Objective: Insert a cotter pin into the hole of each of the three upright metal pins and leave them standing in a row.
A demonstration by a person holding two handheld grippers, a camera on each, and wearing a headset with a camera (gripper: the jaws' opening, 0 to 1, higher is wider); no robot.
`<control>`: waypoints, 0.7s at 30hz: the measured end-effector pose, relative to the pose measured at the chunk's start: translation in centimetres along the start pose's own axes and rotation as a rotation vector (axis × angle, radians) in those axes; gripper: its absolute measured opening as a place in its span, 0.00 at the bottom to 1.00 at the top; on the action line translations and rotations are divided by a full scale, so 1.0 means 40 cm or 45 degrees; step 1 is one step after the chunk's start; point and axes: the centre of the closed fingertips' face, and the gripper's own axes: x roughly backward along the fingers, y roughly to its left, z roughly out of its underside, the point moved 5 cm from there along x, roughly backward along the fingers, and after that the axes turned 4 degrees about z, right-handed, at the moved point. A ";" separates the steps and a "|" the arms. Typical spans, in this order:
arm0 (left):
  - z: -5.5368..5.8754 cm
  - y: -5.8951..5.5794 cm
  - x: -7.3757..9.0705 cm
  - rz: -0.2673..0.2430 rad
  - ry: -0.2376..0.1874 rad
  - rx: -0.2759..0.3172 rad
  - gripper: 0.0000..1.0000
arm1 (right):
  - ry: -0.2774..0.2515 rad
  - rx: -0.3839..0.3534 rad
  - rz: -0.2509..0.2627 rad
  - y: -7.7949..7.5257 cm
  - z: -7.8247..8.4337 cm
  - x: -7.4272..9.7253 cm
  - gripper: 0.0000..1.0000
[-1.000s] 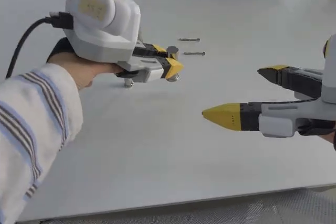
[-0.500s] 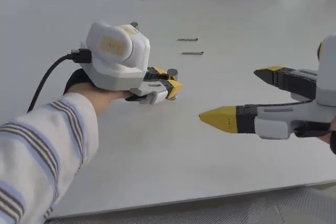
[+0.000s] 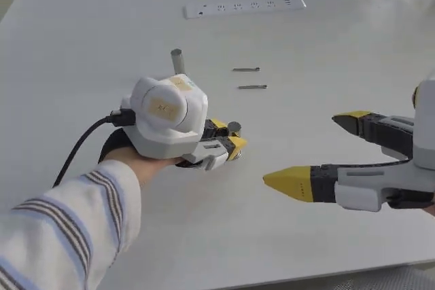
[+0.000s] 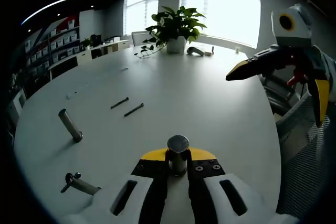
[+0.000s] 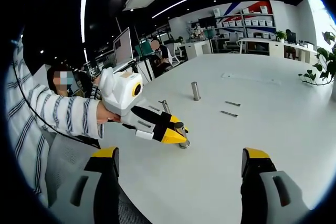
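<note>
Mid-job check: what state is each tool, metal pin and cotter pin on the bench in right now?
Left tool: shut on a metal pin.
Held pin: upright, clamped between the left tool's jaws.
Right tool: open, holding nothing.
Far pin: standing free on the table, no cotter pin in it.
Third pin: fitted cotter pin through its top.
Loose cotter pins: lying flat, apart, not yet inserted.

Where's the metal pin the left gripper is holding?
Head view, centre: the metal pin sits clamped in the left gripper, just on the near side of the two loose cotter pins, with the open right gripper to its right.
</note>
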 end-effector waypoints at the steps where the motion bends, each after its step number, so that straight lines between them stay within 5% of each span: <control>1: 0.001 0.000 -0.001 0.001 -0.002 -0.004 0.10 | 0.000 0.001 0.000 0.000 0.001 0.001 0.96; 15: 0.001 -0.007 -0.001 -0.003 -0.048 -0.019 0.10 | 0.024 0.017 -0.017 0.005 0.007 -0.002 0.95; 21: 0.004 -0.009 0.011 -0.006 -0.041 -0.065 0.34 | 0.030 0.016 -0.022 0.006 0.012 -0.001 0.95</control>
